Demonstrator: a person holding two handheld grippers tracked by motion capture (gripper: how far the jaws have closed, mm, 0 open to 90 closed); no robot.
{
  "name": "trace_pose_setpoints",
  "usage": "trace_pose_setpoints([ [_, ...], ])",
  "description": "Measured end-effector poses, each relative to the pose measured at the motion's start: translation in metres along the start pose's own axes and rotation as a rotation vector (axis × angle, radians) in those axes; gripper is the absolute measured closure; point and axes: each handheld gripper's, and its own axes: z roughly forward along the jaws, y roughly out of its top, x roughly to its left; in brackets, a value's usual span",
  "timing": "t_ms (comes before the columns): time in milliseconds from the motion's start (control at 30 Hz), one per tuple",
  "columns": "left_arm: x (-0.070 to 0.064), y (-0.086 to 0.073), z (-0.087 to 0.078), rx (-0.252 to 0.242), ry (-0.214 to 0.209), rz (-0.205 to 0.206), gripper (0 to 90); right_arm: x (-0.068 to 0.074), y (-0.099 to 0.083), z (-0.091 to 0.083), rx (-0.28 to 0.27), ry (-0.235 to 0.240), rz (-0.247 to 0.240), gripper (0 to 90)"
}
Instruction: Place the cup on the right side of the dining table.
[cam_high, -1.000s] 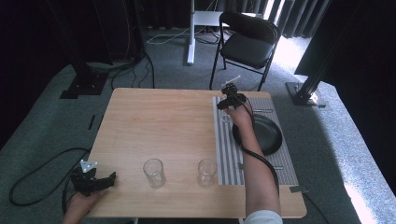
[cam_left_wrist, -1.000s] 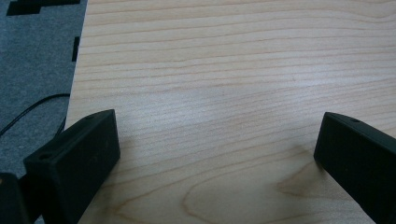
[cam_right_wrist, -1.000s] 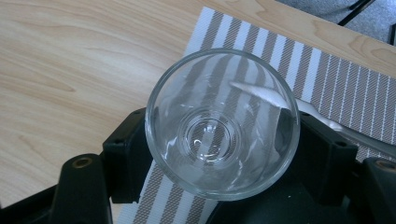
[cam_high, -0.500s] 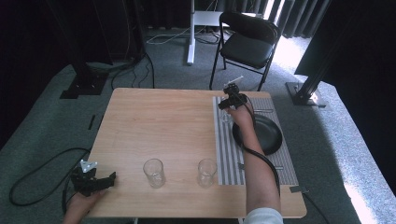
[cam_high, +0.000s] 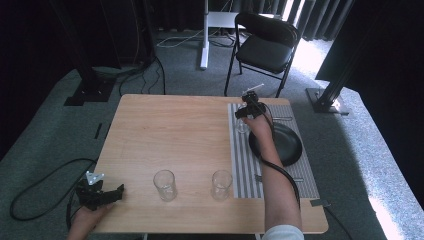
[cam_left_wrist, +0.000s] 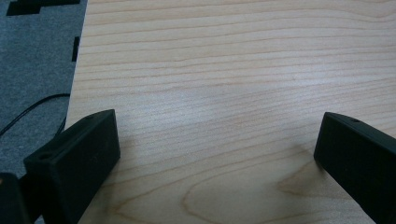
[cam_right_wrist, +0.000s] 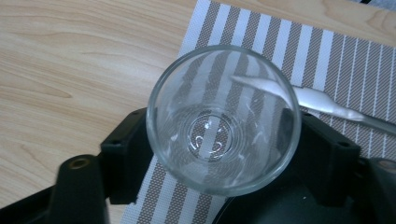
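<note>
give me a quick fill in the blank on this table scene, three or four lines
1. The right gripper has its jaws around a clear ____.
2. Near the table's front edge stand ____ more glasses.
3. The left gripper is open over bare ____.
4. The black plate lies on a ____ placemat.

Missing words: glass; two; wood; striped

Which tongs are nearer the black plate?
The right tongs, holding a glass on the striped mat just beyond the plate. The left tongs sit at the table's near left corner, far across from it.
</note>
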Motion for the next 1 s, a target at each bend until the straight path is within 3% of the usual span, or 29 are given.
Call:
trace_pose_setpoints([
  [367, 0.0, 0.0, 0.0, 0.0, 0.0, 0.0, 0.6, -0.003, -0.013, -0.003, -0.019, 0.006, 0.048, 12.5],
  [533, 0.0, 0.0, 0.0, 0.001, 0.0, 0.0, 0.6, -0.005, -0.019, -0.005, -0.027, 0.004, 0.068, 12.1],
  [767, 0.0, 0.0, 0.0, 0.0, 0.0, 0.0, 0.6, -0.007, -0.029, -0.005, -0.019, 0.027, 0.072, 12.1],
  [800, 0.0, 0.0, 0.0, 0.0, 0.0, 0.0, 0.6, -0.009, -0.034, -0.004, -0.018, 0.046, 0.083, 11.4],
  [1000, 0.0, 0.0, 0.0, 0.001, 0.0, 0.0, 0.6, -0.013, -0.045, -0.007, -0.051, 0.039, 0.111, 11.4],
])
